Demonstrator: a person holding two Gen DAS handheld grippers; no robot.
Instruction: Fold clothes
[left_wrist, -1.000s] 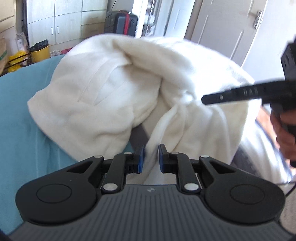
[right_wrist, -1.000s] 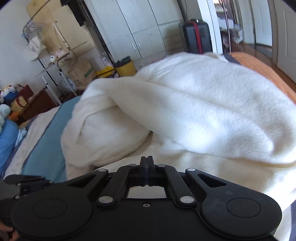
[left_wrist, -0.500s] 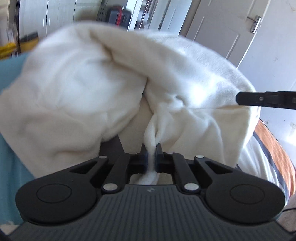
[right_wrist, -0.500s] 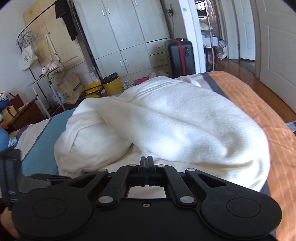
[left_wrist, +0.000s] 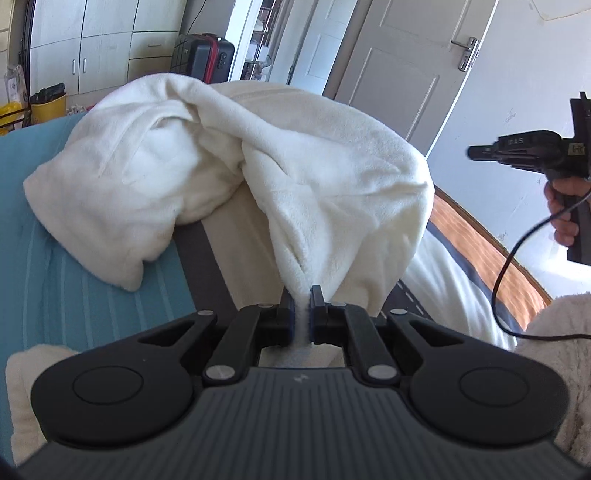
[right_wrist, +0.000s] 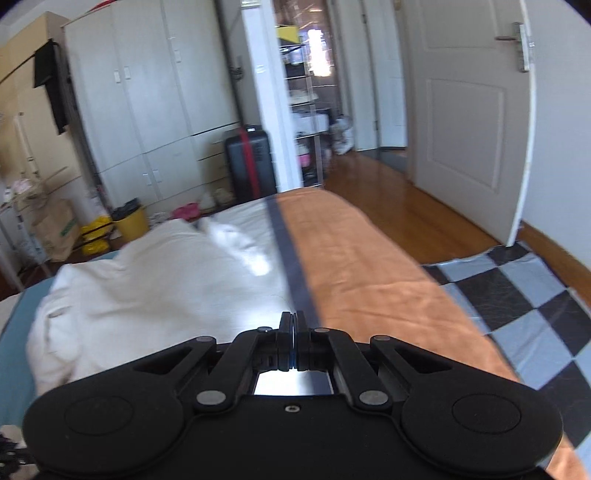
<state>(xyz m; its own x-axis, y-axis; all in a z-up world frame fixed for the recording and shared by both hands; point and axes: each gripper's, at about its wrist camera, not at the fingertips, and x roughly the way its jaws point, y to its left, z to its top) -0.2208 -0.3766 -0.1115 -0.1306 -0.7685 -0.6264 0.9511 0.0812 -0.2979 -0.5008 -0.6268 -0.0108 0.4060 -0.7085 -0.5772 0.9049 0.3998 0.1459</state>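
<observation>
Our left gripper (left_wrist: 303, 295) is clenched on a pinch of the white fleece (left_wrist: 332, 177), which rises from the jaws at lower center and spreads over the middle of the left view, draped on the bed (left_wrist: 74, 266). Our right gripper (right_wrist: 294, 321) is closed with pads together, holding nothing, over the bed's dark stripe; in the left view it shows at the right edge, clear of the cloth. At the left of both views a yellow bin (right_wrist: 130, 220) holds a dark bag. A black suitcase (right_wrist: 251, 166) stands before the wardrobe (right_wrist: 147, 110), a white door (right_wrist: 469, 122) at right.
</observation>
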